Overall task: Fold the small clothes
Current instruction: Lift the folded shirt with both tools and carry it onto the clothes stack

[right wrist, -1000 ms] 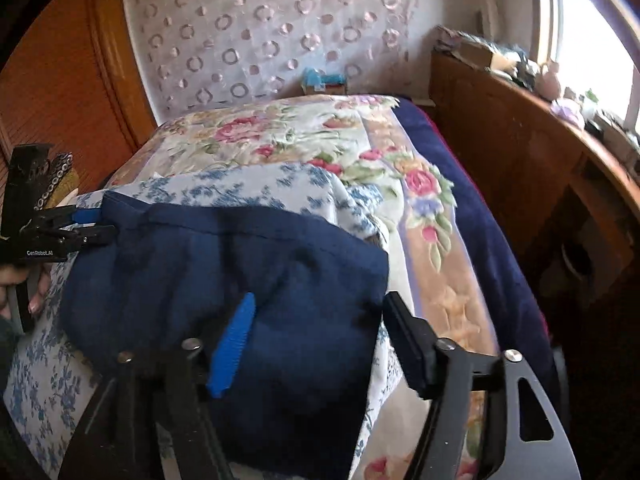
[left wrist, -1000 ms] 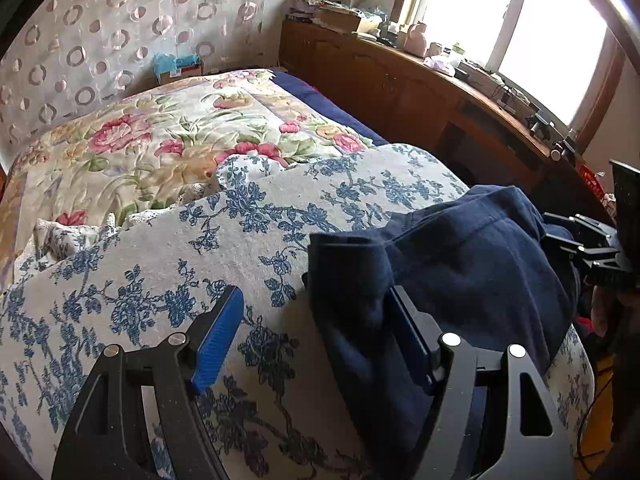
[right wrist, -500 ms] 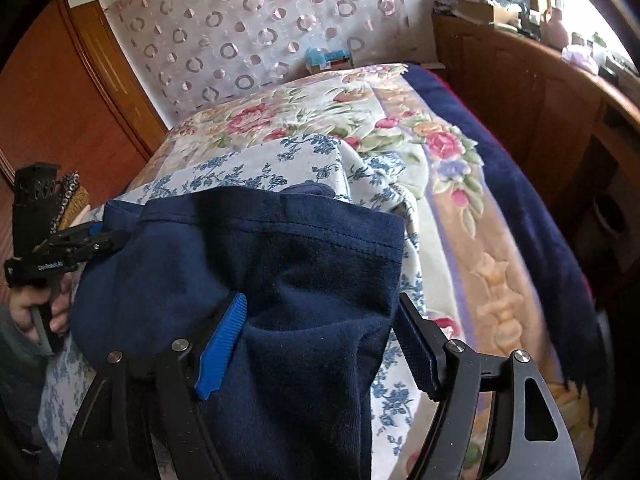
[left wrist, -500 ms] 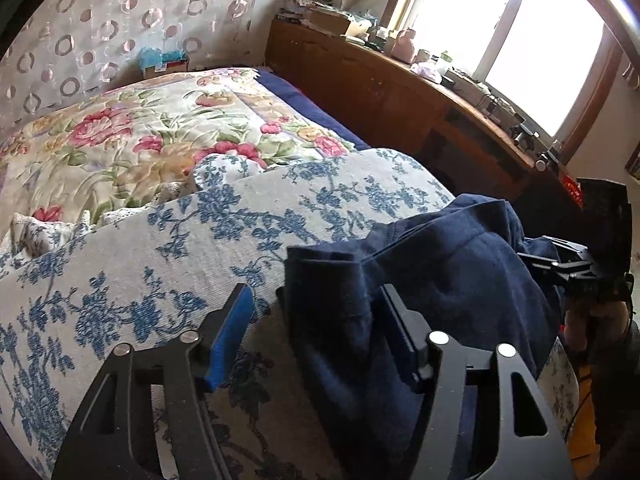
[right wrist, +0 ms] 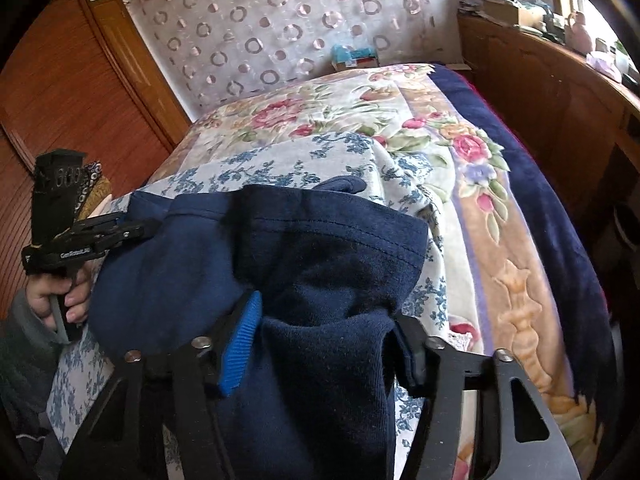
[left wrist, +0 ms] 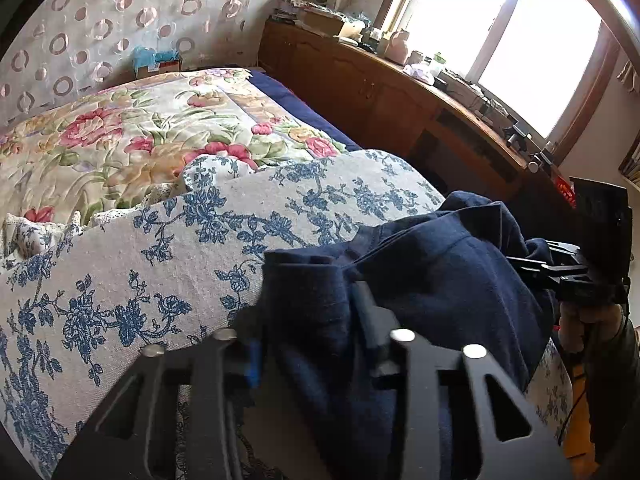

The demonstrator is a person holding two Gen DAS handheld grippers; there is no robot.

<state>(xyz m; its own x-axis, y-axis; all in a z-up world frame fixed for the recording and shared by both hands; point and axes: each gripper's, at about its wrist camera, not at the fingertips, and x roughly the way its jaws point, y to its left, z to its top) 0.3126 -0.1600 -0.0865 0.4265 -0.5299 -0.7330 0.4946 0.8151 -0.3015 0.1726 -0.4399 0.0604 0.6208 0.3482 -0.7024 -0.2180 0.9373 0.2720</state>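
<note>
Navy garment [right wrist: 320, 264] pinched in both just-closing jaws; wardrobe [right wrist: 72, 92] only in right view, window [left wrist: 520, 36] only in left.

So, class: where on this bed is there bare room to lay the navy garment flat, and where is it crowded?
Free: the blue-flowered blanket left of the navy garment, and the floral quilt up to the tissue box. Crowded: the near edge, where left gripper and right gripper bunch the cloth.

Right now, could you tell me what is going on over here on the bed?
A person is folding a navy garment on a blue-flowered cover. The left gripper has just closed on one edge of it, and the right gripper has been closing around the opposite end, fabric bunched between its fingers.
</note>
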